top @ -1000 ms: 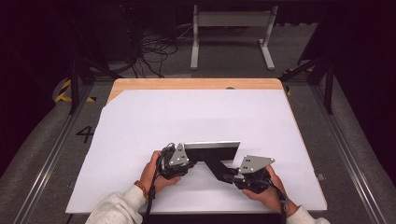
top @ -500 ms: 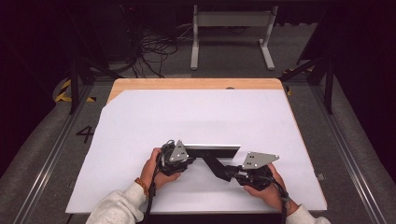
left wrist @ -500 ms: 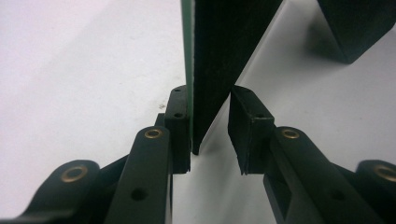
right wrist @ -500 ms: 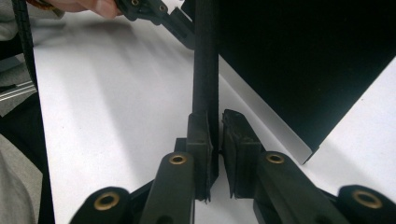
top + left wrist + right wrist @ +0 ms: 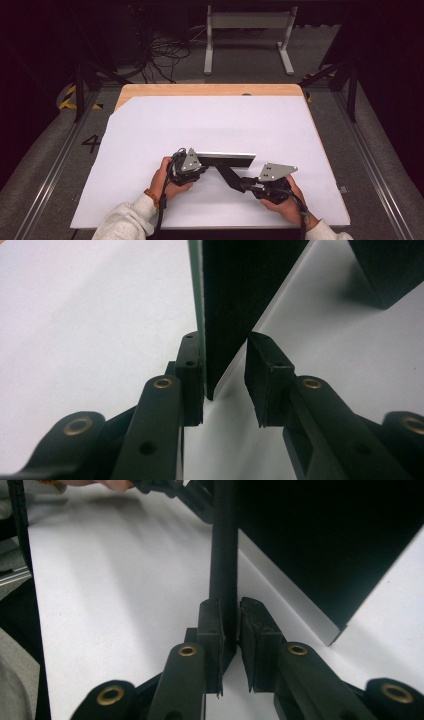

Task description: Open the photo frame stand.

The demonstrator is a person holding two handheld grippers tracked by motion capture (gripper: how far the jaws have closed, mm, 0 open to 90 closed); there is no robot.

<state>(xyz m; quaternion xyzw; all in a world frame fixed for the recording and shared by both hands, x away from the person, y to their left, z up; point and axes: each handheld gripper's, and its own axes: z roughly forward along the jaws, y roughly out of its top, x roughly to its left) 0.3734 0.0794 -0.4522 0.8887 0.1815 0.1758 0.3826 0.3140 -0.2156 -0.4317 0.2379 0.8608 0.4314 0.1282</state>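
A dark flat panel (image 5: 225,161) with a pale top edge stands on its long edge on the white sheet (image 5: 215,125). My left gripper (image 5: 200,166) is at its left end. In the left gripper view the panel (image 5: 240,290) sits between the jaws of the left gripper (image 5: 225,375): the left pad touches it and the right pad stands a little apart. A narrower black strip (image 5: 229,175) runs diagonally from the panel toward my right gripper (image 5: 245,184). In the right gripper view the right gripper (image 5: 230,625) is shut on the strip's (image 5: 223,540) edge, with the panel (image 5: 340,545) behind.
The white sheet covers a wooden table whose bare far edge (image 5: 210,90) shows. Beyond it on the floor are cables (image 5: 165,50) and a metal stand (image 5: 247,30). Rails (image 5: 50,170) run along both sides of the table.
The right gripper has shifted slightly to the right with the strip. The left gripper and the panel have hardly moved.
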